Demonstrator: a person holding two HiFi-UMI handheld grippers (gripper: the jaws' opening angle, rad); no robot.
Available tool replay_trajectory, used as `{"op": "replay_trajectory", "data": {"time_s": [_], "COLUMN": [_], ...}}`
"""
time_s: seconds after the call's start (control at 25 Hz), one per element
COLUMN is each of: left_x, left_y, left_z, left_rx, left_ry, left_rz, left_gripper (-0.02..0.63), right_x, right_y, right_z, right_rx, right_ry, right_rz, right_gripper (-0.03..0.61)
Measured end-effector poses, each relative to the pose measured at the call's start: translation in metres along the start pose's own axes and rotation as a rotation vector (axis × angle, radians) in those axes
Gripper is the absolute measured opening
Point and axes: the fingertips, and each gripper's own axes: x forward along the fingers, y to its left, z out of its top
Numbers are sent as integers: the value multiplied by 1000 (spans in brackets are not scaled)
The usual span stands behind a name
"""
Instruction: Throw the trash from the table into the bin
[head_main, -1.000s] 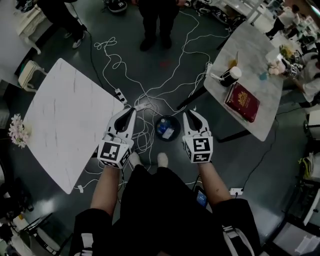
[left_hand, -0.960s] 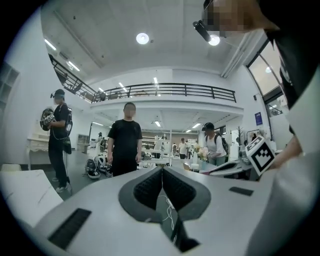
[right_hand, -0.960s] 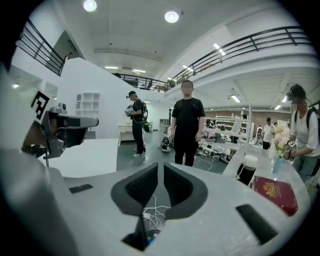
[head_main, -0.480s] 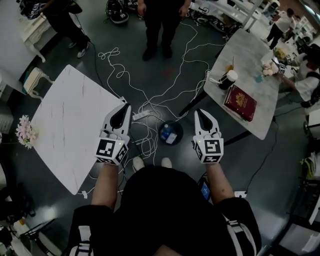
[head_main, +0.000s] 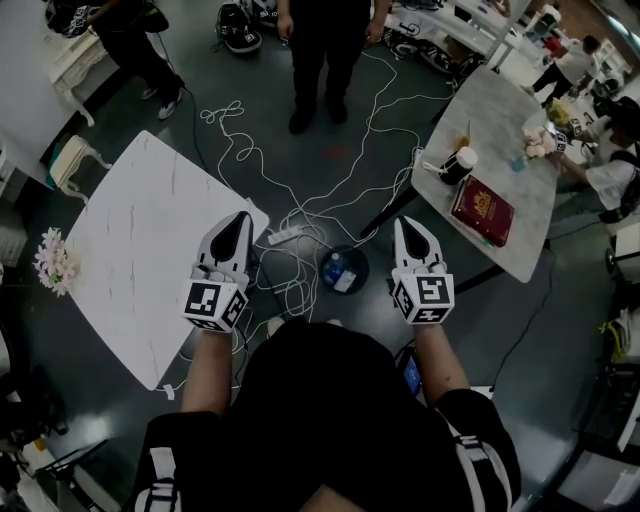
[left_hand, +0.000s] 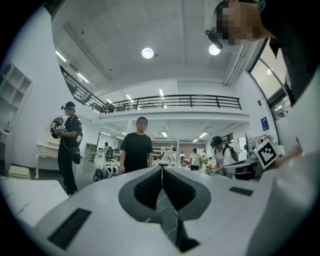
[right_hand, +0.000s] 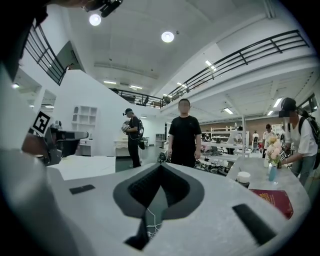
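The left gripper (head_main: 243, 218) and right gripper (head_main: 402, 224) are held side by side at mid-frame in the head view, well apart, both pointing toward the top of the frame. In the left gripper view the left gripper's (left_hand: 161, 169) jaws meet at the tips with nothing between them. In the right gripper view the right gripper's (right_hand: 161, 165) jaws have just been closing and now stand together, also empty. The bin (head_main: 362, 275), round and dark, sits on the floor between the two grippers, a little nearer the right one, and holds blue and white trash (head_main: 336, 270). White cables (head_main: 300, 210) loop over the dark floor from the top of the frame down to the bin, and a power strip (head_main: 281, 236) lies among them just beside the left gripper's tip. A white table (head_main: 130, 250) fills the left, its top bare, its near corner under the left gripper; flowers (head_main: 52, 262) show past its left edge. A grey table (head_main: 500, 130) at upper right carries a cup (head_main: 460, 160) and a red book (head_main: 484, 210), with a person (head_main: 615, 165) at its far side. Another person (head_main: 320, 40) in black stands at top centre, beyond the cables, and appears straight ahead in both gripper views.
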Motion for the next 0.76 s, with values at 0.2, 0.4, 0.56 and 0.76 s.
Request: {"op": "replay_trajectory", "data": {"time_s": [0.2, 0.4, 0.56, 0.76], "left_x": [-4, -10, -10, -11], "left_y": [9, 17, 22, 25], "left_z": [5, 6, 5, 3], "left_rx": [0, -4, -2, -4], "left_ry": [-17, -17, -12, -5], "left_rz": [22, 39, 43, 44], "left_gripper": [15, 15, 15, 15], "right_x": [11, 17, 22, 23], "right_y": [9, 17, 19, 25], "right_z": [4, 9, 10, 8], "right_rx": [-9, -28, -27, -29], "right_ry": [-2, -4, -4, -1], "right_rz": [24, 37, 43, 51], "right_gripper": [3, 3, 3, 3]}}
